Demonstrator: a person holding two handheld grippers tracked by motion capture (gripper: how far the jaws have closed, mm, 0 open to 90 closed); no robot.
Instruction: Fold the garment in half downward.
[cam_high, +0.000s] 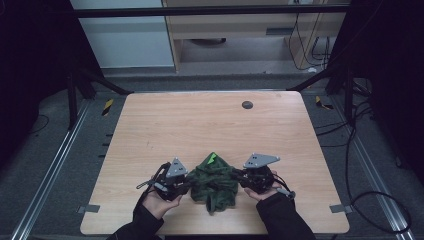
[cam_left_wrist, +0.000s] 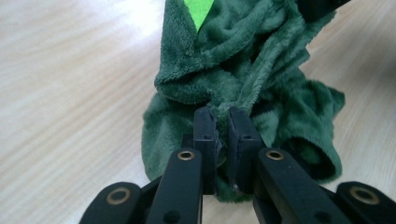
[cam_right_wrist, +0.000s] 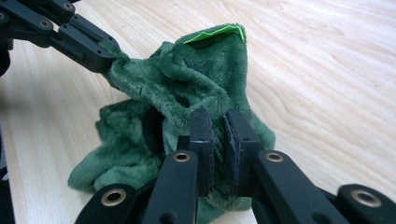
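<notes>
The cloth (cam_high: 214, 182) lies bunched near the table's (cam_high: 165, 120) near edge between left tool (cam_high: 187, 183) and right tool (cam_high: 235, 175), each clenched on a side of it.

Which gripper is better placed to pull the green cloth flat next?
Neither clearly. Left gripper and right gripper are each shut on an opposite edge of the cloth, which is bunched between them; likely both should pull apart together.

one green fleece cloth (cam_high: 214, 184), two grippers, left gripper (cam_high: 186, 186) and right gripper (cam_high: 236, 176), one table (cam_high: 200, 125).
</notes>
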